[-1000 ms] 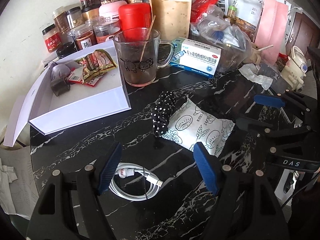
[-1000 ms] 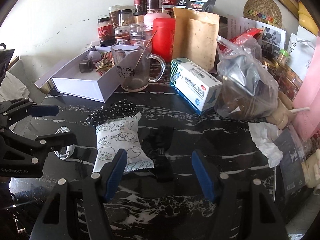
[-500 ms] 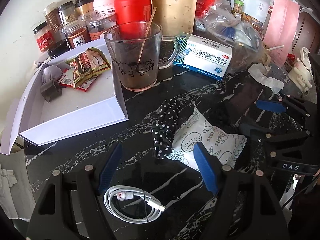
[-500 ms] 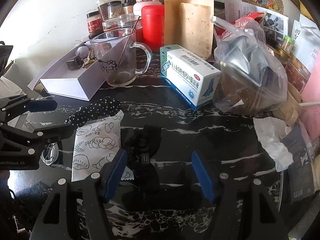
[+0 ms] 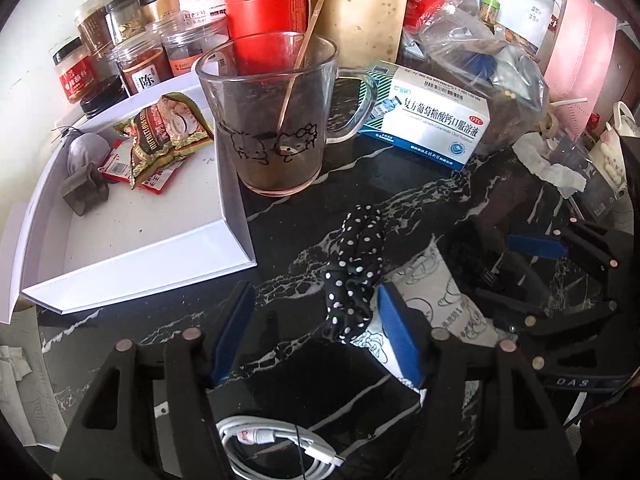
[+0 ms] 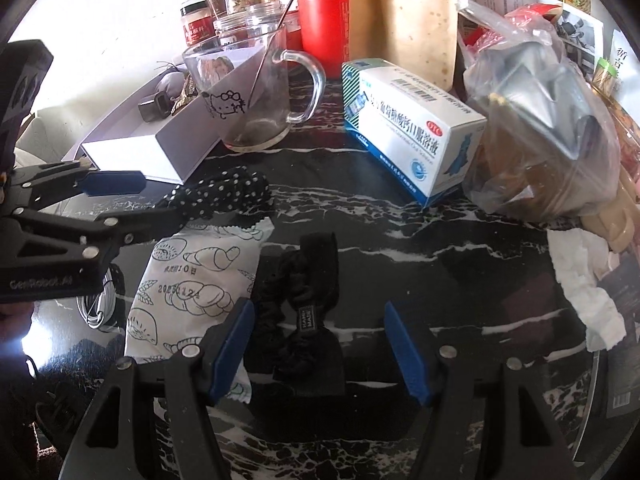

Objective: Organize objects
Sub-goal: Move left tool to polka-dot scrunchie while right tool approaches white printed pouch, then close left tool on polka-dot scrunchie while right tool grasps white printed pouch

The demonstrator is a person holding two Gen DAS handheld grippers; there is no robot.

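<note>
Left wrist view: the left gripper [image 5: 316,332] hangs over a black marble tabletop [image 5: 304,224], tilted steeply down.
Left fingers: apart and closing; only bare table between the blue pads, nothing pinched. The right pad [image 5: 400,340] sits just beside the lower end of the polka-dot scrunchie [image 5: 354,276].
Polka-dot scrunchie: lies lengthwise on the table, its lower end resting on the white snack packet [image 5: 452,308].
White cable [image 5: 276,444]: coiled on the table under the left gripper's frame, near the lower edge.
White box [image 5: 132,236]: open, on the left of the table; inside are a green-and-gold sachet [image 5: 168,136], a red wrapper, and a small dark block [image 5: 86,192].
Glass mug [image 5: 276,120]: upright, touching the box's right wall, a thin stick leaning in it.
Medicine carton [image 5: 432,124]: lying flat to the right of the mug.
Right wrist view: the right gripper [image 6: 320,344] is low over a black bow hair tie [image 6: 308,312].
Right fingers: apart, the bow between them, pads not pressing on it; the left pad [image 6: 232,348] overlaps the packet's edge.
Bow hair tie: flat on the table, just right of the snack packet [image 6: 192,280].
Back of table: jars, a red canister [image 6: 324,20], a kraft pouch [image 6: 404,12], and a clear plastic bag [image 6: 540,128] crowd the wall.
</note>
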